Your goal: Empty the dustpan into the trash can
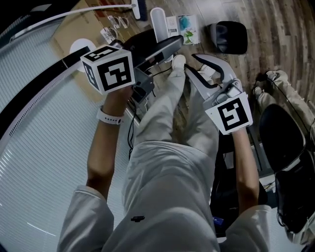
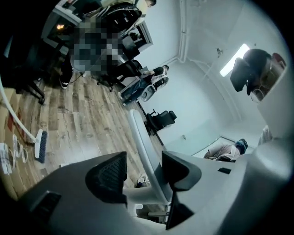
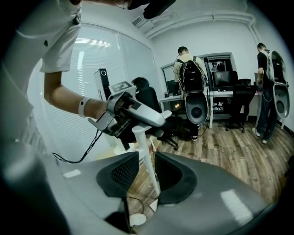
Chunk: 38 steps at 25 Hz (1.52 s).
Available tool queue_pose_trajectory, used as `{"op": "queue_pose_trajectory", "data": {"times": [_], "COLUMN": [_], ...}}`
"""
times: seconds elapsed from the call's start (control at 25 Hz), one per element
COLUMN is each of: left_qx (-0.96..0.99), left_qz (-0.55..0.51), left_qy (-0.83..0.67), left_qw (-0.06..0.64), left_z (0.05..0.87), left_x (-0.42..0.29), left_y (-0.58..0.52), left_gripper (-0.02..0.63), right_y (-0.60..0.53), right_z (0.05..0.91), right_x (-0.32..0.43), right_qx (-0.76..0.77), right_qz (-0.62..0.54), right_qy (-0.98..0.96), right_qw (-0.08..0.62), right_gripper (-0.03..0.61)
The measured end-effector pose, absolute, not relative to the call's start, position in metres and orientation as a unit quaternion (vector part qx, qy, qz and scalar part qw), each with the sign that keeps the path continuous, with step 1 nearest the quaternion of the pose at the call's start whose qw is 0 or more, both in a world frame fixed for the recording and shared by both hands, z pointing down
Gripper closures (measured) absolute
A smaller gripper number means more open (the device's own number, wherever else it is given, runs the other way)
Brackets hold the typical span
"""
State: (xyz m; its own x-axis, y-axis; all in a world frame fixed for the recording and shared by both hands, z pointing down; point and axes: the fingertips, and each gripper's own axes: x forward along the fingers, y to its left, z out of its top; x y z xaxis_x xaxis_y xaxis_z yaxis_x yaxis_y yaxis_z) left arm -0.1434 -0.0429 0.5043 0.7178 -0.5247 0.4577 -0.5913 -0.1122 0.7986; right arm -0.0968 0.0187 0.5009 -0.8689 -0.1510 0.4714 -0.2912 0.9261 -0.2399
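The dustpan's long white handle [image 1: 158, 23] stands upright on the wood floor in front of my feet. My left gripper [image 1: 172, 45] is at its top end. In the left gripper view the handle [image 2: 140, 137] runs between the left gripper's [image 2: 144, 167] spread jaws, close to the right-hand one, and the jaws are open. My right gripper [image 1: 191, 63] hangs lower and nearer to me, open and empty. Through its gap [image 3: 147, 167] I see the handle [image 3: 146, 156] beyond, with the left gripper [image 3: 138, 114] over it. A black trash can [image 1: 229, 37] stands to the right of the handle.
A broom [image 1: 140, 10] lies on the floor at the back, beside cardboard [image 1: 74, 29] and small packets. A black office chair [image 1: 283, 138] is close on my right, and a slatted blind [image 1: 39, 128] on my left. People with backpacks [image 3: 193, 78] stand by desks across the room.
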Motion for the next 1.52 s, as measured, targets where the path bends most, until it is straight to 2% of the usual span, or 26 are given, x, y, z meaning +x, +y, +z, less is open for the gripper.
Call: {"op": "queue_pose_trajectory", "data": {"times": [0.04, 0.12, 0.16, 0.48, 0.56, 0.64, 0.72, 0.76, 1.4, 1.52], "left_qx": [0.748, 0.748, 0.75, 0.737, 0.731, 0.729, 0.727, 0.726, 0.709, 0.708], "left_qz": [0.035, 0.034, 0.034, 0.035, 0.037, 0.038, 0.039, 0.04, 0.047, 0.048], "left_qy": [-0.373, -0.373, -0.372, -0.377, -0.382, -0.382, -0.38, -0.381, -0.389, -0.389], "left_qw": [0.548, 0.548, 0.546, 0.561, 0.563, 0.567, 0.571, 0.572, 0.587, 0.587], "left_z": [0.503, 0.499, 0.498, 0.497, 0.498, 0.498, 0.499, 0.499, 0.5, 0.5], "left_x": [-0.142, -0.139, -0.138, -0.141, -0.142, -0.142, -0.142, -0.142, -0.145, -0.143], "left_y": [-0.044, -0.048, -0.05, -0.042, -0.04, -0.039, -0.039, -0.039, -0.036, -0.036], "left_gripper": [0.381, 0.461, 0.473, 0.499, 0.502, 0.503, 0.505, 0.505, 0.511, 0.511], "right_y": [0.018, 0.017, 0.017, 0.025, 0.022, 0.019, 0.018, 0.019, 0.028, 0.031], "right_z": [0.507, 0.518, 0.523, 0.546, 0.551, 0.556, 0.56, 0.563, 0.594, 0.594], "right_x": [-0.097, -0.099, -0.1, -0.111, -0.114, -0.121, -0.127, -0.13, -0.165, -0.17], "right_qx": [0.111, 0.102, 0.097, 0.075, 0.075, 0.073, 0.063, 0.056, -0.017, -0.025], "right_qz": [0.15, 0.143, 0.141, 0.118, 0.113, 0.113, 0.114, 0.113, 0.051, 0.035], "right_qy": [-0.955, -0.956, -0.956, -0.96, -0.96, -0.96, -0.961, -0.961, -0.969, -0.969], "right_qw": [0.232, 0.236, 0.237, 0.243, 0.245, 0.246, 0.244, 0.247, 0.243, 0.244], "right_gripper": [0.459, 0.459, 0.459, 0.46, 0.566, 0.556, 0.468, 0.46, 0.46, 0.485]}}
